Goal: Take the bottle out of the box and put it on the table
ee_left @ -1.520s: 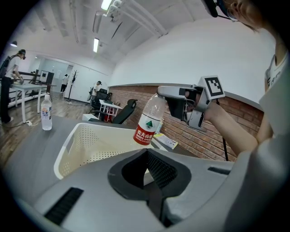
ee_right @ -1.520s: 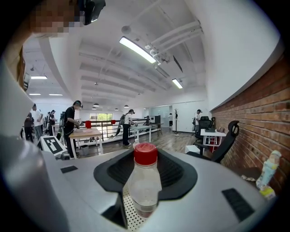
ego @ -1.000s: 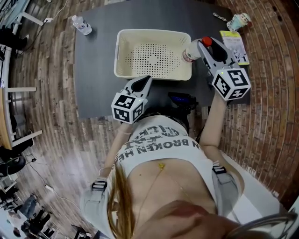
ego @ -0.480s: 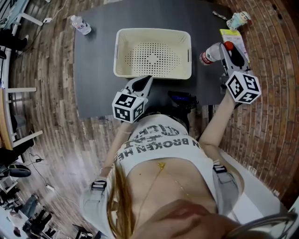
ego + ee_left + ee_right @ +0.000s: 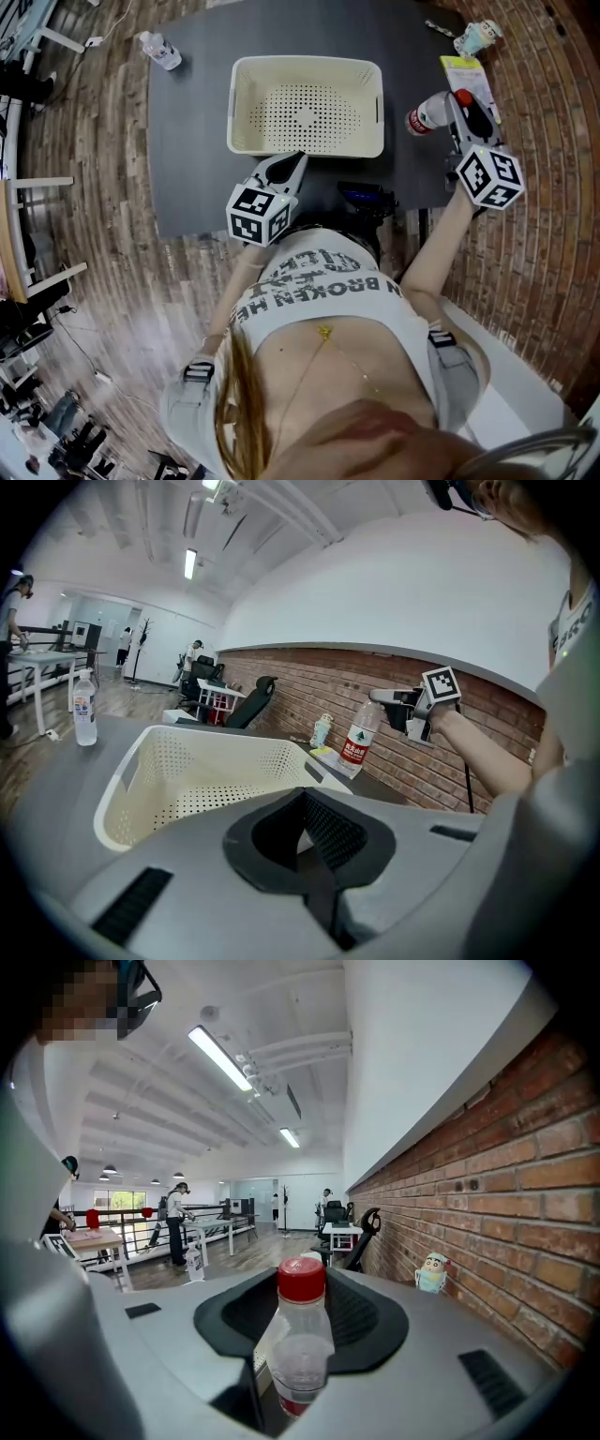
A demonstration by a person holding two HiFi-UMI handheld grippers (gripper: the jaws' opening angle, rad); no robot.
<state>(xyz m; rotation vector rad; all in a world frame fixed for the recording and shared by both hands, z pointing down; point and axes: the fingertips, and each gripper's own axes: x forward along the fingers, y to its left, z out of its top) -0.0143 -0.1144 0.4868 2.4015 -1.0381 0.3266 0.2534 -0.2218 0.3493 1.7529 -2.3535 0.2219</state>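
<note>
Your left gripper point(image 5: 286, 167) sits pinched shut and empty, just before the box point(image 5: 238, 103). Right of the box, over the table point(image 5: 187, 122), your right gripper point(image 5: 459, 101) clamps the bottle point(image 5: 429, 114) by its neck. The bottle is near-upright, red cap topmost, leaning slightly. The white print on its red label is too small to read.

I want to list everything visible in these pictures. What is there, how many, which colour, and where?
table: 1, dark grey, under everything
basket: 1, cream, empty, table middle
bottle: 1, clear, red cap, held right of the basket
second bottle: 1, clear, far left table corner
figurine: 1, pale, far right corner
card: 1, yellow-green, table's right edge
device: 1, black, near table edge
people: several, far background
left hand-held gripper: 1, grey, jaws together, before the basket
right hand-held gripper: 1, grey, shut on the bottle
</note>
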